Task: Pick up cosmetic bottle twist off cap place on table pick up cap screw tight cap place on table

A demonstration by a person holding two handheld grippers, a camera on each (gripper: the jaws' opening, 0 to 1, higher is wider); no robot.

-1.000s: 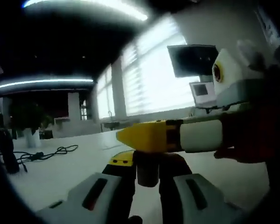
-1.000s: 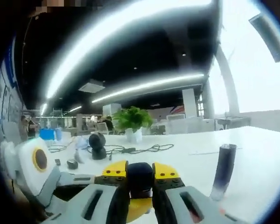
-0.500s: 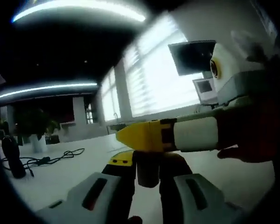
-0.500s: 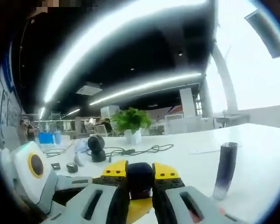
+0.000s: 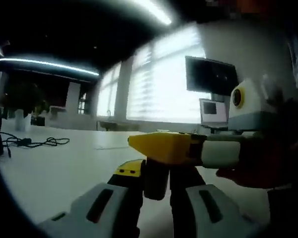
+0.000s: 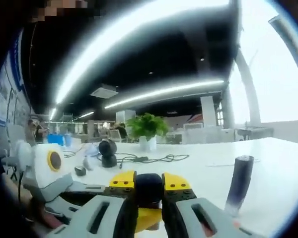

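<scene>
Your left gripper [image 5: 156, 181] has its fingers clamped on the dark cosmetic bottle [image 5: 156, 179]. Your right gripper [image 6: 149, 191] pinches the cap [image 6: 149, 187] end, its yellow fingers [image 5: 159, 148] crossing just above. Both views have swung since a second ago, so you're mid-twist, held over the white surface [image 5: 54, 168]. Farther off, a dark tube [image 6: 238, 184] stands upright.

office | white table [image 6: 268, 163] | monitor [image 5: 211, 75] | potted plant [image 6: 147, 130] | ceiling light strips [image 6: 164, 91]
</scene>
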